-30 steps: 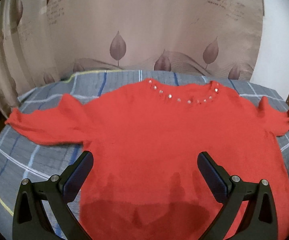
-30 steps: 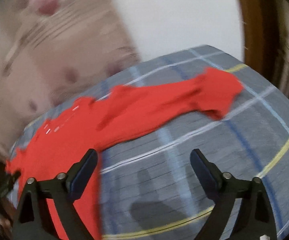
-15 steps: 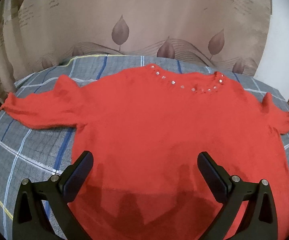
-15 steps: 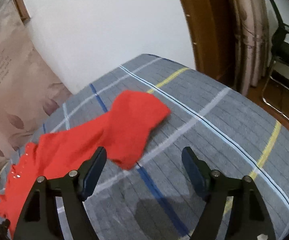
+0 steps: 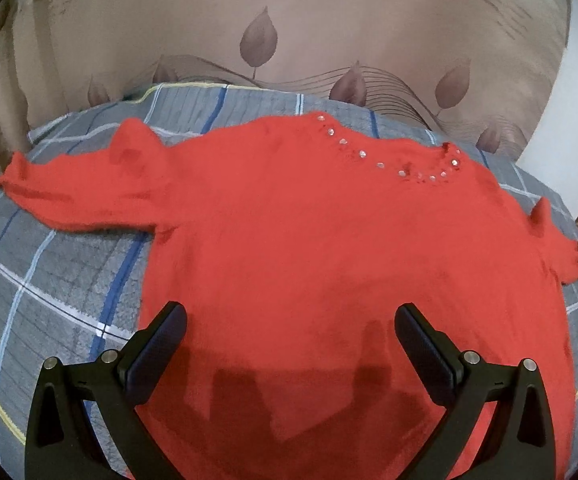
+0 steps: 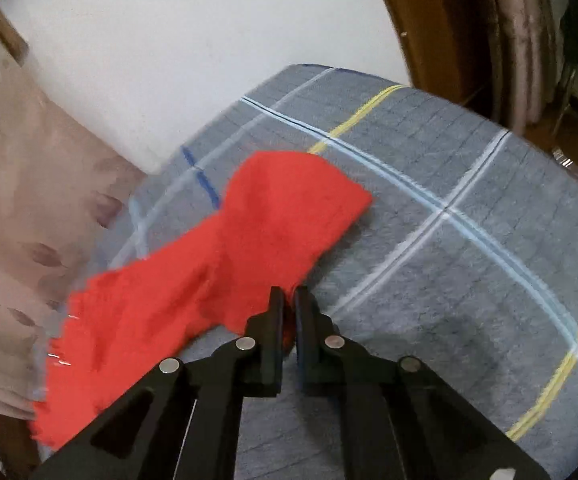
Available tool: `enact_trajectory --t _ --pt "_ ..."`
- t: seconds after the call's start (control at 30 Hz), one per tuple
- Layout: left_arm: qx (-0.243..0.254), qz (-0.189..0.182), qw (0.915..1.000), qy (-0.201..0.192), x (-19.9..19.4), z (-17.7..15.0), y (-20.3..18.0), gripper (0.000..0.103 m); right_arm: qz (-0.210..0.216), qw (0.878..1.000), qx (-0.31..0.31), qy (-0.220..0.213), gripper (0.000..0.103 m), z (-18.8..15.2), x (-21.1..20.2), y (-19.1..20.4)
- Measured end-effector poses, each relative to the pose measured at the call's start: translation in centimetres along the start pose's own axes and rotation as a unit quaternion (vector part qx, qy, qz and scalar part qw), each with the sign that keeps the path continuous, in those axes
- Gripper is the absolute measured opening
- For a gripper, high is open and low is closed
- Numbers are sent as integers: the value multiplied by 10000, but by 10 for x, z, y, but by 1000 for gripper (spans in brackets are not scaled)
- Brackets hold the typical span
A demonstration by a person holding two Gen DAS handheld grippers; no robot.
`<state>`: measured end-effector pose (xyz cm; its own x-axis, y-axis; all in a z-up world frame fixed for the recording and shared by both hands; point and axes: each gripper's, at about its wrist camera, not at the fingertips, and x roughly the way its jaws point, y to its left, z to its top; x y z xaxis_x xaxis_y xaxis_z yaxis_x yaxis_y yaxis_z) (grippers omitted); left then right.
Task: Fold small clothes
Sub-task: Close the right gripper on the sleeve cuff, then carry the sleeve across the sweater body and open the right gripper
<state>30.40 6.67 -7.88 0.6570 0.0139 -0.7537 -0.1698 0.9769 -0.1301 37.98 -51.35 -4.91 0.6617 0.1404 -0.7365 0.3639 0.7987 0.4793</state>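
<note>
Right gripper (image 6: pixel 287 300) just pinched shut on red sweater (image 5: pixel 329 240) sleeve (image 6: pixel 281 216) edge, left gripper (image 5: pixel 289 324) wide open, empty, over the sweater's hem

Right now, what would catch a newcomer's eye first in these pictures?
The bright red sweater spread flat across the grey plaid bedspread, with shiny studs around its neckline. Next, the right gripper, whose jaws have just closed on the edge of the sweater's sleeve, while the left gripper hangs open above the hem.

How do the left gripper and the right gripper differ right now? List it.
The left gripper stands wide open over the red sweater; the right gripper is shut on the sleeve edge. The left holds nothing; the right pinches red fabric. Both are black and point down at the plaid cover.
</note>
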Motion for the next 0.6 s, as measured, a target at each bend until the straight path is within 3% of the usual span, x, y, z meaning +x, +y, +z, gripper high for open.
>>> enact_trajectory --t 0.03,0.23,0.4,0.6 --pt "-53 -34 10000 15 1 0 2 103 281 9995 138 -31 6 0 -4 -1" --pt "-433 -198 9989 31 1 1 15 103 869 9961 159 -89 6 3 -24 37" --pt "-467 -151 9988 -90 -3 1 15 103 1370 9905 -61 53 6 -3 -26 105" --pt "-542 63 9974 -479 -17 0 18 103 2244 9722 -298 603 6 -39 10 225"
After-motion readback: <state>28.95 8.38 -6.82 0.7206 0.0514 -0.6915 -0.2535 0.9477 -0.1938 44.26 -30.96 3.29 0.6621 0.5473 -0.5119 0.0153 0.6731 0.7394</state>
